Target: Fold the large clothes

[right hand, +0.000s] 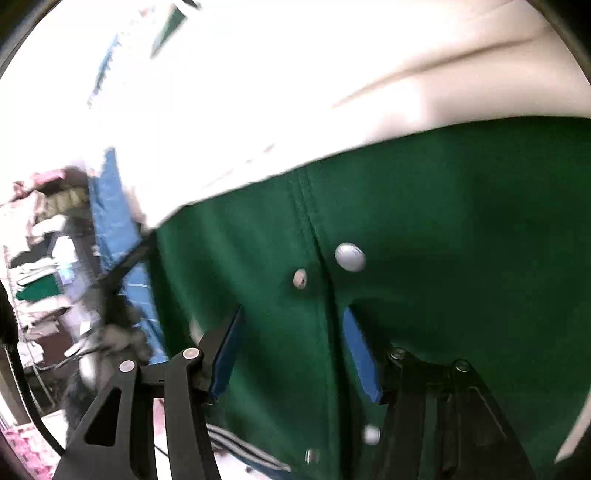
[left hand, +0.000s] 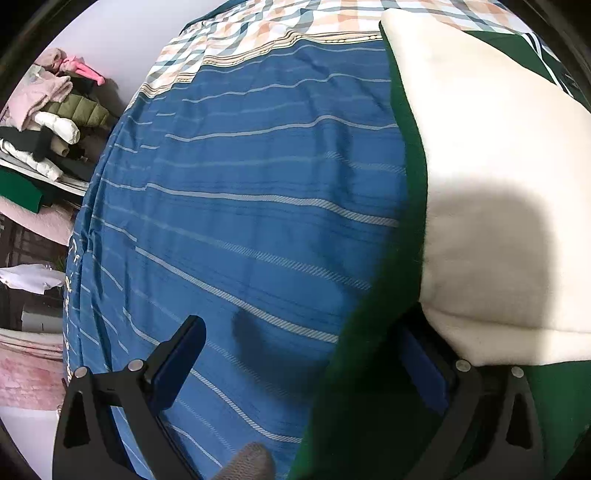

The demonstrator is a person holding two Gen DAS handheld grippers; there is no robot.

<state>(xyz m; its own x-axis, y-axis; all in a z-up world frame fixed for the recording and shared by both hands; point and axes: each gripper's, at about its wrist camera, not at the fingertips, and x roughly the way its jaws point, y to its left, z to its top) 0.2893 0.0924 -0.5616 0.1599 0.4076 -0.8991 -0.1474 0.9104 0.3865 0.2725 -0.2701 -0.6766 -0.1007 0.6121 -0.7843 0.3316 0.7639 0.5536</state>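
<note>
In the left wrist view, the left gripper (left hand: 295,354) hangs over a bed covered by a blue striped sheet (left hand: 236,192), with a checked blanket (left hand: 258,26) at the far end. Its jaws are spread wide: the left finger stands free above the sheet, while the right finger is partly buried under the edge of a green and white jacket (left hand: 480,166) that lies along the right side of the bed. Nothing is pinched between the two. A gloved fingertip (left hand: 251,461) shows at the bottom edge. Off the bed to the left, a pile of clothes (left hand: 55,110) sits on a shelf.

In the right wrist view, which is blurred, the right gripper (right hand: 291,350) sits close over the jacket's green front (right hand: 443,221), with the white sleeve (right hand: 295,92) just beyond it. Its jaws are apart, one on each side of the front seam, near two silver snap buttons (right hand: 350,257); the cloth between them looks loose, not pinched. The blue sheet (right hand: 110,206) shows at the left.
</note>
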